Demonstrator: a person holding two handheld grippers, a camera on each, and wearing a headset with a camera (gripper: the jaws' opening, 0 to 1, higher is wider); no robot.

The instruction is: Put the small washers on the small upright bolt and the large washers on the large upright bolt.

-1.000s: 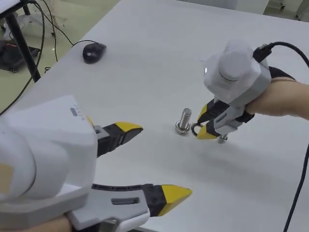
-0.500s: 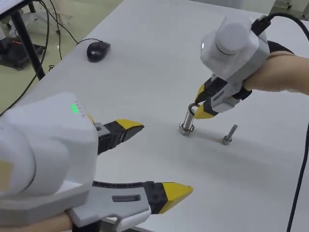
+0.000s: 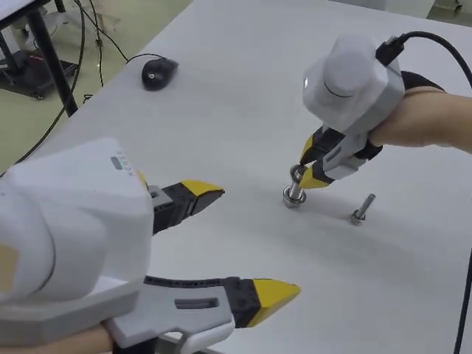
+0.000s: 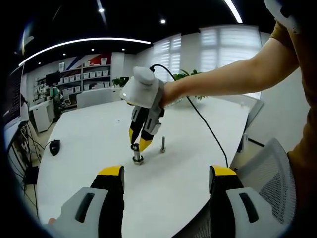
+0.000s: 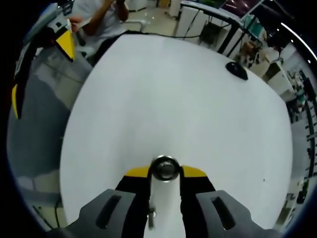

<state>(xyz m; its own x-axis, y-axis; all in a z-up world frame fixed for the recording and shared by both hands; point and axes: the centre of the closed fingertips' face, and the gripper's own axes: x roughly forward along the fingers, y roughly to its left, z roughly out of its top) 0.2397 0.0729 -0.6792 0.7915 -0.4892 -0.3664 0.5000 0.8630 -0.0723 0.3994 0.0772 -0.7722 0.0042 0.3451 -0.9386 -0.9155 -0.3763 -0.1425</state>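
I see my right gripper [image 3: 308,168] tilted down over the large bolt [image 3: 294,193], which stands upright on the white worktop [image 3: 243,110], well in from every edge. Its yellow tips are clamped on a large washer [image 5: 165,168]. In the right gripper view the ring sits squarely between them, and in the head view it is at the very top of the bolt's thread. I cannot tell whether it has passed over the tip. The small bolt [image 3: 361,209] stands just beside the large one, on the side toward the worktop's right edge, apart from it. My left gripper [image 3: 243,243] hangs near the worktop's near edge, jaws spread wide with nothing between them. A black mouse [image 3: 158,72] lies near the far left edge.
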